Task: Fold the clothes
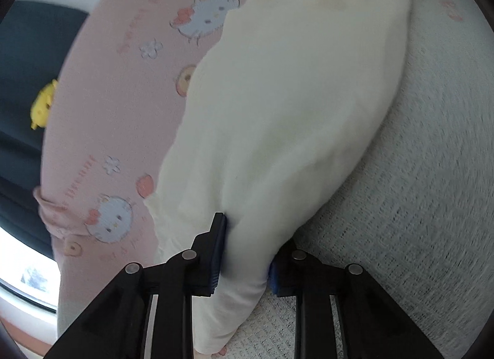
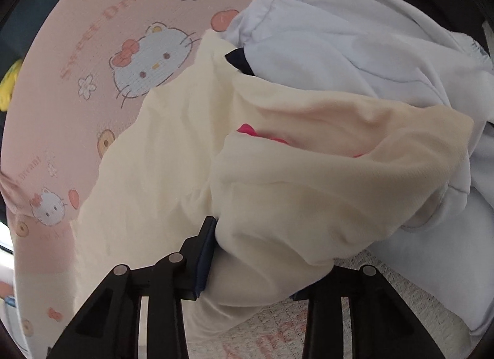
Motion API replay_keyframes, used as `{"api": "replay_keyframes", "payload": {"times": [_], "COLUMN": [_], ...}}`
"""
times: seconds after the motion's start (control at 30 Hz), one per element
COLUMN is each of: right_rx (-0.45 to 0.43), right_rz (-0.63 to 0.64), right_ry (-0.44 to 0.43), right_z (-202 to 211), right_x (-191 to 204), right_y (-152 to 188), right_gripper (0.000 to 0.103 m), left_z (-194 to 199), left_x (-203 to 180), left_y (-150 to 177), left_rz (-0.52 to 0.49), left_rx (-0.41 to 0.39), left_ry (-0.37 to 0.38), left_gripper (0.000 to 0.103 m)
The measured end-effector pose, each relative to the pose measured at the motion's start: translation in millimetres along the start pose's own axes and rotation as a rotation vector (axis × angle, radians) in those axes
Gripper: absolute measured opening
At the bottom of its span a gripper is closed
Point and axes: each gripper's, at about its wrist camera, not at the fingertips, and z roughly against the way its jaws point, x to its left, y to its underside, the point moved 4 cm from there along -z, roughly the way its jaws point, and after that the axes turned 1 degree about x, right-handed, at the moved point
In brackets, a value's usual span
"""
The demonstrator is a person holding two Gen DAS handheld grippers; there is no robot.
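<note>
Left gripper [image 1: 247, 254]: points forward and down over the bed; its jaws stand partly closed with a thick bunch of the cream garment [image 1: 278, 96] pinched between the blue pads.
Left grip spot: near one end of the cream garment, where the cloth narrows and runs down between the two fingers toward the camera.
Right gripper [image 2: 256, 266]: also angled down over the bed; its jaws are drawn in on a rumpled fold of the same cream garment [image 2: 308, 179], and the cloth covers the right finger almost wholly.
Cream garment: in the left wrist view it stretches away from the jaws in a long smooth band; in the right wrist view it is bunched and folded over itself, with a bit of bright pink cloth [image 2: 247, 130] showing in a fold.
Where it lies: on the pink cartoon-cat sheet [image 1: 117, 111], partly over a white textured cover [image 1: 416, 204].
White clothes pile [image 2: 355, 50]: heaped just behind the cream garment in the right wrist view, touching it.
Yellow toy [image 1: 41, 105]: off the sheet's left edge, against something dark.
</note>
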Motion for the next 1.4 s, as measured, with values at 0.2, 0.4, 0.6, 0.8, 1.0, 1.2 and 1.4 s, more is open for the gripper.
{"api": "replay_keyframes", "payload": {"times": [0.2,0.4,0.6,0.8,1.0,1.2,1.4], "right_rx": [-0.044,0.002,0.085,0.116,0.139,0.166,0.178], "right_rz": [0.178,0.102,-0.037,-0.125,-0.246,-0.347,-0.409], "right_ry": [0.074,0.016,-0.096,-0.170,-0.245,-0.302,-0.368], "right_z": [32,59,78,86,86,61,63], "right_x": [4,-11,-48,-71,-91,-97,-112], "right_y": [20,29,52,82,101,98,105], "right_gripper": [0.027,0.026,0.026,0.026,0.026,0.026,0.028], "left_z": [7,38,74,91,104,101,102], "left_x": [19,27,16,-6,-13,-36,-71], "left_y": [-7,3,19,39,48,54,59], "left_rz": [0.083,0.133,0.113,0.093,0.102,0.023,-0.236], "left_rx": [0.094,0.090,0.065,0.085,0.083,0.079,0.016], "left_ry": [0.073,0.108,0.158,0.170,0.175,0.107,-0.108], "left_gripper": [0.019,0.019,0.019,0.019,0.020,0.022,0.026]}}
